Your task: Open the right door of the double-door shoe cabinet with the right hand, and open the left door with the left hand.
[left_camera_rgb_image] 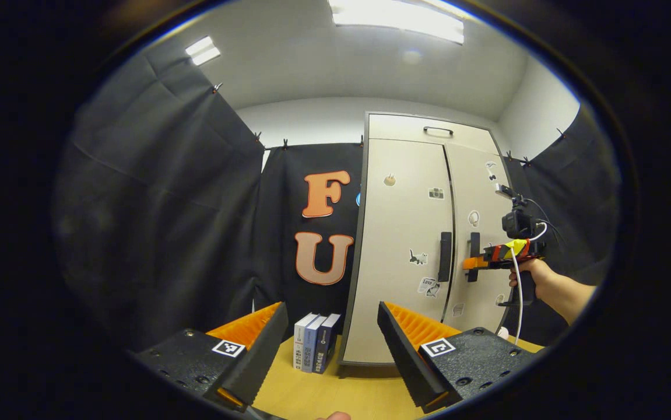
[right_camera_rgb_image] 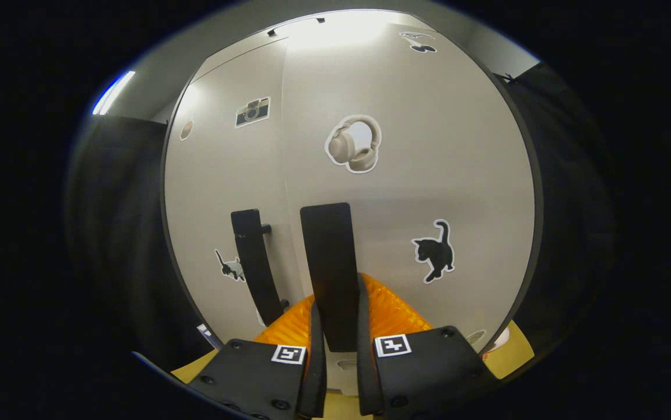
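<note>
A tall pale double-door shoe cabinet (left_camera_rgb_image: 405, 251) stands on a yellow wooden surface (left_camera_rgb_image: 335, 391) in a booth hung with black cloth, and both doors sit flush, closed. In the left gripper view the left gripper (left_camera_rgb_image: 332, 350) hangs back from the cabinet with its two fingers spread wide apart, nothing between them. Past its fingers three books (left_camera_rgb_image: 315, 342) stand upright just beside the cabinet's lower left corner; the print on their spines is too small to read. The left door (left_camera_rgb_image: 402, 245) carries a dark vertical handle (left_camera_rgb_image: 445, 256) near the centre seam, with stickers of a camera, a small cat and a scrap reading what looks like "Love". Farther off, a person's hand (left_camera_rgb_image: 530, 277) holds the right gripper (left_camera_rgb_image: 473, 262) against the right door handle (left_camera_rgb_image: 474, 255). In the right gripper view the right gripper (right_camera_rgb_image: 341, 332) has both fingers closed onto the right door handle (right_camera_rgb_image: 329, 268), one on each side. The right door (right_camera_rgb_image: 428, 186) bears a headphones sticker (right_camera_rgb_image: 354, 143) and a black cat sticker (right_camera_rgb_image: 434, 252). Square black-and-white marker tags sit on the gripper bodies.
</note>
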A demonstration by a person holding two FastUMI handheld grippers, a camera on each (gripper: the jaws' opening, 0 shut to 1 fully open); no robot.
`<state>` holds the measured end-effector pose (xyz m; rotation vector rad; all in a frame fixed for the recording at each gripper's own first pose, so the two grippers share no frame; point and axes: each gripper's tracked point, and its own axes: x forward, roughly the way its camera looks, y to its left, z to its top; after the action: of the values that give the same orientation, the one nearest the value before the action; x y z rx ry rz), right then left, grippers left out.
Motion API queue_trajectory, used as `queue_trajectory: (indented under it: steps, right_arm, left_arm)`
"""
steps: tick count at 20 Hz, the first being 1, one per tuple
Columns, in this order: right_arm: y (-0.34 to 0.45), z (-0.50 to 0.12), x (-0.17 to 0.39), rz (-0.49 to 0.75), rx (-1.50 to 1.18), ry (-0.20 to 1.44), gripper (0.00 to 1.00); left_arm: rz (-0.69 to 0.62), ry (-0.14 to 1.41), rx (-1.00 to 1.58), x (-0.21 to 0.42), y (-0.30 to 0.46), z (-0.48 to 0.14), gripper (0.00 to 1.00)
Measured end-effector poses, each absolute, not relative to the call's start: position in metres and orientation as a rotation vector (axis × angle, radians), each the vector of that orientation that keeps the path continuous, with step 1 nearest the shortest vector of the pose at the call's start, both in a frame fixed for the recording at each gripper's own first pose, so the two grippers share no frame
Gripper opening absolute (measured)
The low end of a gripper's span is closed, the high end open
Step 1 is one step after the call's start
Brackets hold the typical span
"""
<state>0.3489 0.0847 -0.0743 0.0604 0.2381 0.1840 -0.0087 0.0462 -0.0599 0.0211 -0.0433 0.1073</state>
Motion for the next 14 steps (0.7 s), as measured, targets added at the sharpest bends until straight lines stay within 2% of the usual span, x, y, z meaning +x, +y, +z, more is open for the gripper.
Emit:
queue_trajectory:
  steps: [4,5,9,10,11,12,13,14]
  right_arm:
    - [0.07,-0.069,0.313,0.231,0.018,0.24,0.3]
    - [0.068,-0.067,0.306,0.246,0.024,0.244,0.3]
    - [0.061,-0.064,0.293,0.304,0.019,0.262,0.31]
    - [0.06,-0.064,0.29,0.312,0.022,0.264,0.3]
    - [0.057,-0.062,0.286,0.32,0.025,0.261,0.31]
    - [0.053,-0.061,0.281,0.334,0.047,0.262,0.3]
    - [0.054,-0.06,0.28,0.349,0.078,0.261,0.21]
    - [0.052,-0.059,0.275,0.37,0.095,0.271,0.21]
  left_arm:
    - [0.098,-0.053,0.022,-0.013,0.022,-0.052,0.94]
    - [0.1,-0.062,0.022,-0.014,0.017,-0.049,0.97]
    - [0.07,-0.048,-0.022,-0.009,-0.013,-0.051,0.92]
    - [0.065,-0.045,-0.033,-0.009,-0.019,-0.051,0.94]
    - [0.069,-0.043,-0.034,-0.009,-0.022,-0.052,0.92]
    - [0.081,-0.043,-0.029,-0.011,-0.023,-0.051,0.94]
    - [0.091,-0.045,-0.024,-0.012,-0.024,-0.051,0.94]
    - [0.096,-0.052,-0.022,-0.014,-0.027,-0.05,0.94]
